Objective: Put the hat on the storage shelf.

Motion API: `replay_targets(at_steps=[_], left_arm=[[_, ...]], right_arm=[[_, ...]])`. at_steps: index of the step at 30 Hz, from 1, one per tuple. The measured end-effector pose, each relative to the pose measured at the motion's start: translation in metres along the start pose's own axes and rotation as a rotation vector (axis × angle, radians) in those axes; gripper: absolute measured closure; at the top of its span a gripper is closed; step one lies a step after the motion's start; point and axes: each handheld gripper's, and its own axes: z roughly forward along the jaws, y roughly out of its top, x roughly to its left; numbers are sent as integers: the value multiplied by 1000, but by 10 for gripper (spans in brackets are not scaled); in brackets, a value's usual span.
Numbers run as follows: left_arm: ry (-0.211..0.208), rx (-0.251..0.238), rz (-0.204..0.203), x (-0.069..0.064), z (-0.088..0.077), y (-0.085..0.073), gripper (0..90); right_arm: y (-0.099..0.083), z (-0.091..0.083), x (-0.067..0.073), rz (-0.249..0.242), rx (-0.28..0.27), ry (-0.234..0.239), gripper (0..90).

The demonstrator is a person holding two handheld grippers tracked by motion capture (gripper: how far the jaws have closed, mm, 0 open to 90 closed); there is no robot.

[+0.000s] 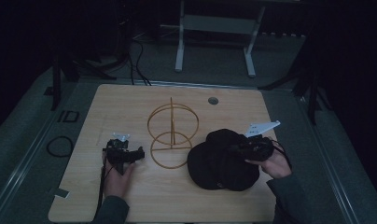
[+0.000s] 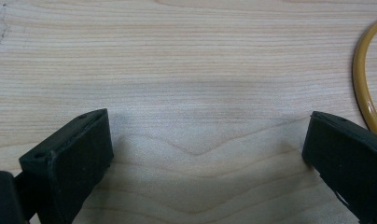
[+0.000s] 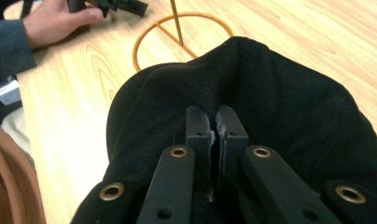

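On the counter (image 1: 130, 196), the right hand-held gripper (image 3: 217, 128) pinches the black cap (image 1: 219, 161); lift it clear before nearing the wire stand (image 1: 172, 135), while the left hand-held gripper (image 2: 203, 154) rests wide open.

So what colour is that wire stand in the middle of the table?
The wire stand is yellow-orange, clearest in the right gripper view.

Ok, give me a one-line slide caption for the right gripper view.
Right gripper jaws pinched shut on a fold of the black cap, yellow wire stand behind on the wooden table.
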Motion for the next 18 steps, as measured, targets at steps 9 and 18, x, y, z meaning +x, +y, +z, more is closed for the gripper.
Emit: replay_targets(at_steps=[9, 18], left_arm=[[0, 0, 0, 0, 0, 0, 12], [0, 1, 0, 0, 0, 0, 12]], right_arm=[[1, -21, -7, 25, -74, -5, 862], [3, -33, -10, 37, -109, -14, 862]])
